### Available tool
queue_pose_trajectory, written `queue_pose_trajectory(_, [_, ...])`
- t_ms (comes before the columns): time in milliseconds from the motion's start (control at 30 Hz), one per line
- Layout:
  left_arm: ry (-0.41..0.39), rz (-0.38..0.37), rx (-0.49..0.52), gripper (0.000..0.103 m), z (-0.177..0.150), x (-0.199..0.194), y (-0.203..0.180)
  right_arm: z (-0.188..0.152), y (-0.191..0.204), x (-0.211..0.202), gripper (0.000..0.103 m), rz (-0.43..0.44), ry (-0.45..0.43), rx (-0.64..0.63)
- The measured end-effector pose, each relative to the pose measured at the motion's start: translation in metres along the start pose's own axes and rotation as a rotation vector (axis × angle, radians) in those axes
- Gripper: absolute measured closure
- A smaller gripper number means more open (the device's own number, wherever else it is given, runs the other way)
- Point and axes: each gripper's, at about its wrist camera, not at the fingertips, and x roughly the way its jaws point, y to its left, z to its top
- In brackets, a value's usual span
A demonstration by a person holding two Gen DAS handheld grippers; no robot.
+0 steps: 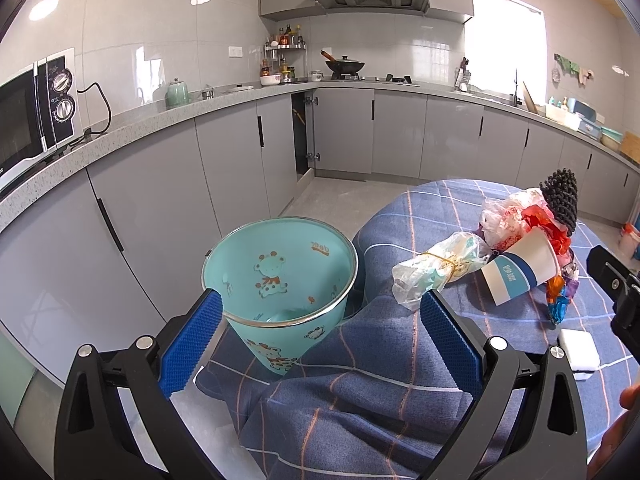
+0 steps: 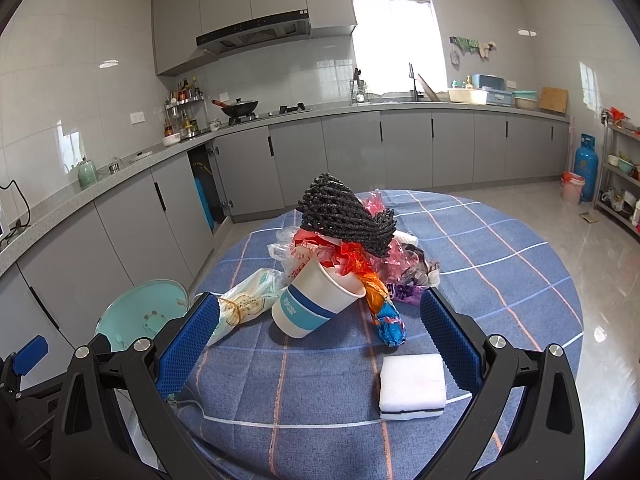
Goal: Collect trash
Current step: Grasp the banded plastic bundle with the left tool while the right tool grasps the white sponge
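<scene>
The left tongs (image 1: 320,334) hang spread wide and hold nothing. They point forward and slightly down, just off the edge of the tabletop (image 1: 436,216). Their left blue pad (image 1: 192,344) sits against the rim of the bin (image 1: 280,276), a teal pail with cartoon bears, which stands on the floor just beside the draped plaid cloth (image 1: 360,400). The right pad is over the cloth's folds, near the tip of a rolled bag (image 1: 436,270) bound with a rubber band.

The right tongs (image 2: 320,340) are likewise spread wide and empty, held low and level over the near part of the tabletop (image 2: 500,240), aimed at the trash pile. Between their pads lies a tipped paper cup (image 2: 316,300), white with a blue band, its mouth toward the pile. The rolled bag (image 2: 244,306) lies just beside the left pad. A crumpled blue and orange wrapper (image 2: 388,320) rests right of the cup. Behind them, red and clear plastic bags (image 2: 320,252) are heaped, with a black knobbly mesh piece (image 2: 344,216) on top. A white sponge (image 2: 412,386) lies apart from the pile, near the right pad.

In the right view the bin (image 2: 140,316) shows at lower left, below the tabletop edge, with the left tongs' blue tip (image 2: 30,354) beside it. In the left view the right tongs' black body (image 1: 616,292) shows at the far right edge.
</scene>
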Motion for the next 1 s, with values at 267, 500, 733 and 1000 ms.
queue_pose_trajectory(267, [0.032, -0.019, -0.001, 0.006, -0.001, 0.011, 0.001, -0.011, -0.017, 0.007, 0.004, -0.041, 0.036, -0.010])
queue_pose_trajectory(500, [0.025, -0.093, 0.048, 0.006, -0.002, 0.020, -0.008, -0.015, -0.045, 0.014, 0.004, -0.032, 0.059, 0.043])
queue_pose_trajectory(733, [0.070, -0.138, 0.064, 0.006, -0.008, 0.038, -0.012, -0.020, -0.067, 0.025, 0.005, -0.093, 0.101, 0.058])
queue_pose_trajectory(1000, [0.101, -0.180, 0.041, 0.007, -0.013, 0.056, -0.008, -0.037, -0.090, 0.039, 0.005, -0.125, 0.172, 0.075])
